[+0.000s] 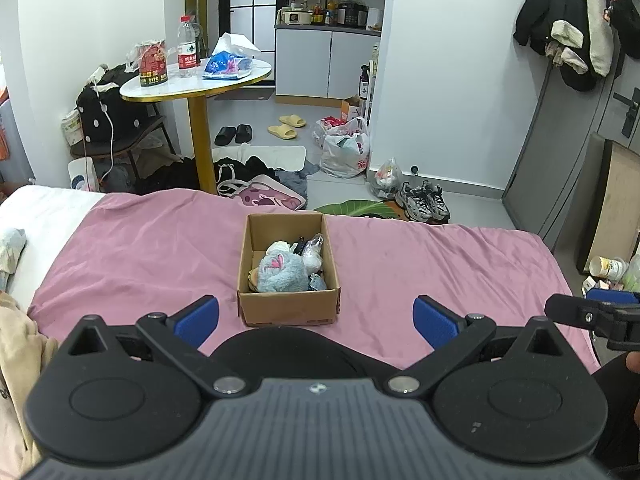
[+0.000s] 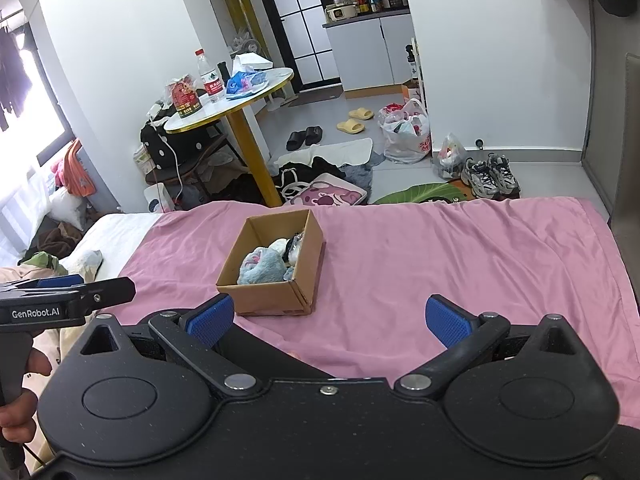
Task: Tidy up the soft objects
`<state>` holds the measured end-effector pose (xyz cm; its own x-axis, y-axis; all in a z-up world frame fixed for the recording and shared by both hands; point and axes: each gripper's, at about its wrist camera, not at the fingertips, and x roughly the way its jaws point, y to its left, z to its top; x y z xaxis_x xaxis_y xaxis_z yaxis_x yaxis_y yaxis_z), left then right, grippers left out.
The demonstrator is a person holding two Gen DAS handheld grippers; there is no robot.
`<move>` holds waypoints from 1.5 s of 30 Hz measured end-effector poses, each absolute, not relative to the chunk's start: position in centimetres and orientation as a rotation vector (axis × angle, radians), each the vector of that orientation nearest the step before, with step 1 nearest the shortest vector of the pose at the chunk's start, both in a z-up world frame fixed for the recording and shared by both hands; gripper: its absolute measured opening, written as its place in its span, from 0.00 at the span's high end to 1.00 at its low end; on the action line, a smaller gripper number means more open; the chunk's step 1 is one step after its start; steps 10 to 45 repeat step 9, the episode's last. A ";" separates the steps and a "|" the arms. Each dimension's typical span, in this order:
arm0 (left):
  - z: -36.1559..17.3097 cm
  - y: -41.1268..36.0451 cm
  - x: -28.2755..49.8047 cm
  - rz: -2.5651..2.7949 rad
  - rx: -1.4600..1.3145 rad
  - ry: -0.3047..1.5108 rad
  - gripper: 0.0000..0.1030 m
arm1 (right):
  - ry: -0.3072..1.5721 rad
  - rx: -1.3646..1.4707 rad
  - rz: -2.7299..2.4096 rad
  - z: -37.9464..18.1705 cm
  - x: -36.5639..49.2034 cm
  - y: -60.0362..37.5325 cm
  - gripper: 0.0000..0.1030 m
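Left hand-held gripper (image 1: pixel 316 316) hangs over the near edge of the bed (image 1: pixel 420 264), blue pads (image 1: pixel 198 318) spread wide w/ nothing between them. Right hand-held gripper (image 2: pixel 330 318) same: jaws wide apart, empty, above the pink sheet (image 2: pixel 460 256) near the bed's near edge. Cardboard box (image 1: pixel 288 308) sits on the pink sheet approx mid-bed, closer to the near edge than the far one, open top. Inside it: a blue-grey plush w/ pink markings (image 1: pixel 280 274) filling the near part, a white soft item (image 1: pixel 278 247) behind it, and a clear-wrapped whitish item (image 1: pixel 314 252) on the right side w/ a small dark thing beside it; can't tell what that is. Soft things lie packed together, touching, below the box rim. Neither gripper touches the box; it's just ahead of the left one's pads, and ahead-left of the right one. In right wrist view the other gripper's black arm shows at the left frame edge, held by a hand (image 2: pixel 16 400). White bedding (image 1: pixel 36 216) covers the bed's left end, w/ a beige cloth (image 1: pixel 20 344) at the near-left corner. Beyond the far edge: round surface on a gold leg (image 1: pixel 200 80) w/ a water bottle (image 1: pixel 188 46), and sneakers (image 1: pixel 424 200) on the floor.
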<state>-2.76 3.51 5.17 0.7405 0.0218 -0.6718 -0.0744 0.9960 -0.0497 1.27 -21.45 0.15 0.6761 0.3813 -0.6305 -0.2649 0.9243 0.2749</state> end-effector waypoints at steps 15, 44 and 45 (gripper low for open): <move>5.0 3.0 -2.4 0.043 -0.072 0.702 0.01 | 0.760 0.167 0.355 0.1 1.7 -21.7 0.00; 5.0 3.0 -2.4 0.043 -0.072 0.702 0.01 | 0.760 0.167 0.355 0.1 1.7 -21.7 0.00; 5.0 3.0 -2.4 0.043 -0.072 0.702 0.01 | 0.760 0.167 0.355 0.1 1.7 -21.7 0.00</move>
